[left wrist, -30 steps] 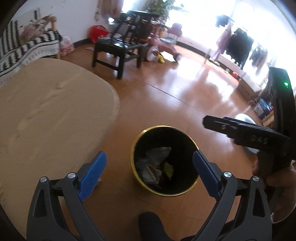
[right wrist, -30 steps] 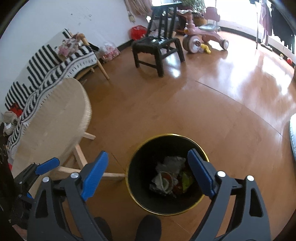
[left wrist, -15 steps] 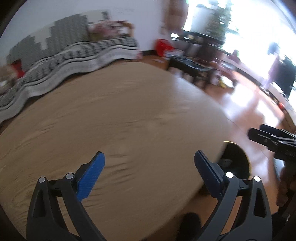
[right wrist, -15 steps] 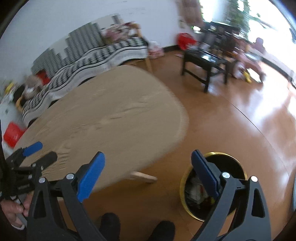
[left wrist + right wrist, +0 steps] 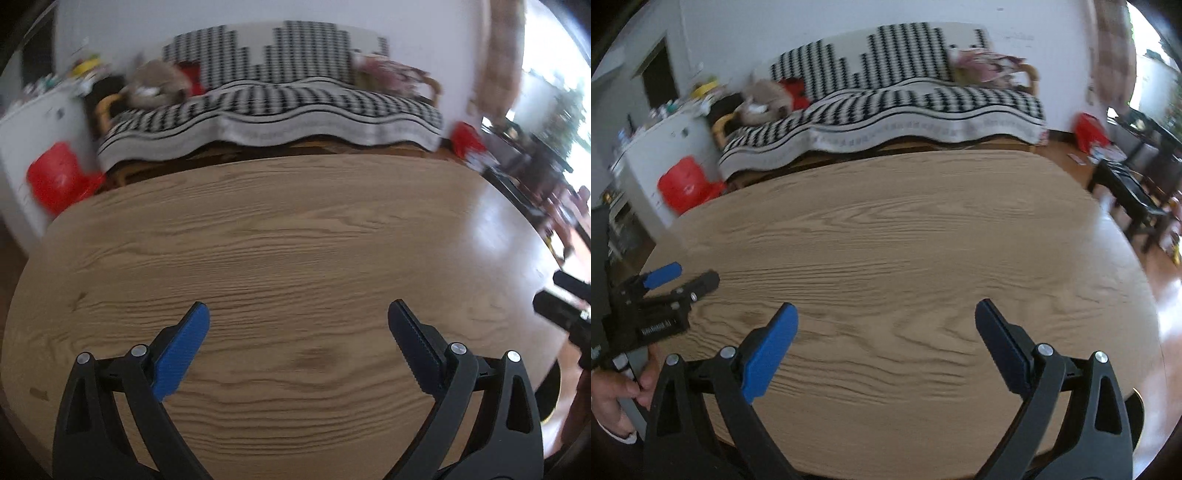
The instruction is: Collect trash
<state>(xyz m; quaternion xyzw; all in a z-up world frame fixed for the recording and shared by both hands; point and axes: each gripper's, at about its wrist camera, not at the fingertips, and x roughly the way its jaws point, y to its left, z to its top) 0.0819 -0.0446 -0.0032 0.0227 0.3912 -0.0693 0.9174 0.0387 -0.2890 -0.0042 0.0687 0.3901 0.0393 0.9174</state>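
Both of our grippers are over the round wooden table (image 5: 295,229). The left gripper (image 5: 298,334) has its blue fingers spread wide, with nothing between them. The right gripper (image 5: 886,330) is spread wide too, and it holds nothing.

We see no trash on the table top in either view. At the lower right edge of the left view, a bit of the black trash bin with the gold rim (image 5: 551,397) peeks out from behind the table. It shows in the lower right of the right view as well.

We think the step now is looking for more trash. To do it well, we should go slowly, because the far part of the room looks smeared. We should check near the striped sofa (image 5: 886,107) at the top and the red bag (image 5: 687,181) at the left. We should keep the fingers spread until we find something.
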